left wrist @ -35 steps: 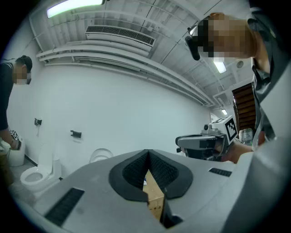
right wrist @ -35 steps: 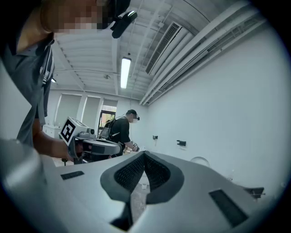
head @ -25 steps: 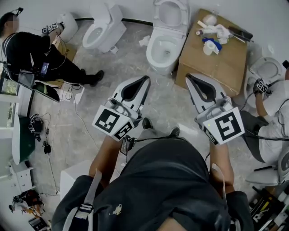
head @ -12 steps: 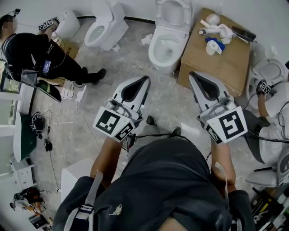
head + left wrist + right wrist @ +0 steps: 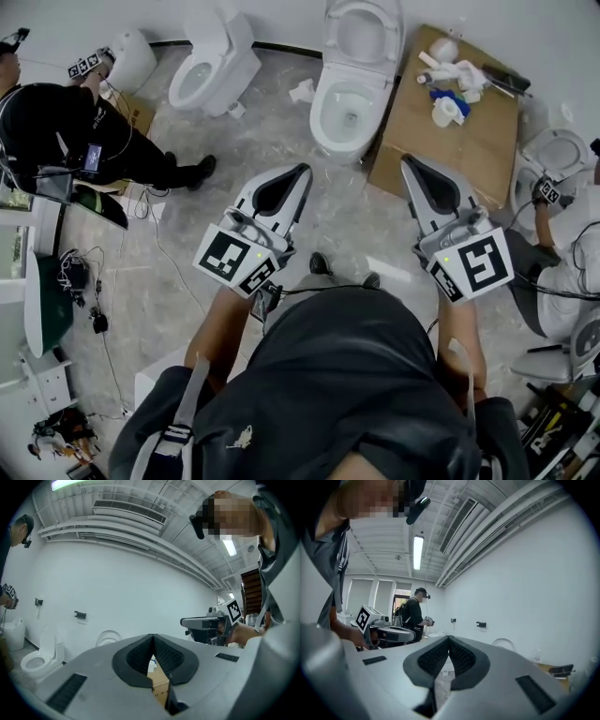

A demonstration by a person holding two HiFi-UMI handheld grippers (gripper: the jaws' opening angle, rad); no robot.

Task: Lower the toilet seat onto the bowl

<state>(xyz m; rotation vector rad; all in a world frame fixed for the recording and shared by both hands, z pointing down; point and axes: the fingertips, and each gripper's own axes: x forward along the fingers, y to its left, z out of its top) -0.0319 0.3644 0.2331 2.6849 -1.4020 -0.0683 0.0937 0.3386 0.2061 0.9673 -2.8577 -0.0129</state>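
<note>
**Both grippers closed and empty, seat up ahead**

I hold my left gripper and my right gripper level above the floor. They are side by side, apart from each other, and both point toward the toilet. Each gripper view shows the fingers pressed together at the tips with nothing caught between them. Only the hollow behind the pads gapes, and through the left one I see a corner of the box.

The seat stands upright at the back of the toilet, so the bowl is uncovered. The toilet lies ahead, roughly between the lines of my two grippers, and neither one touches it. In the left gripper view, a pale rounded shape just over one finger is probably that raised seat, though it is too faint to be sure.

The cardboard box stands just to the right of the toilet, in front of my right gripper. White odds and ends and one blue thing lie on its far end. A second toilet stands further left. Beyond it, a person in black bends low by the wall.
</note>
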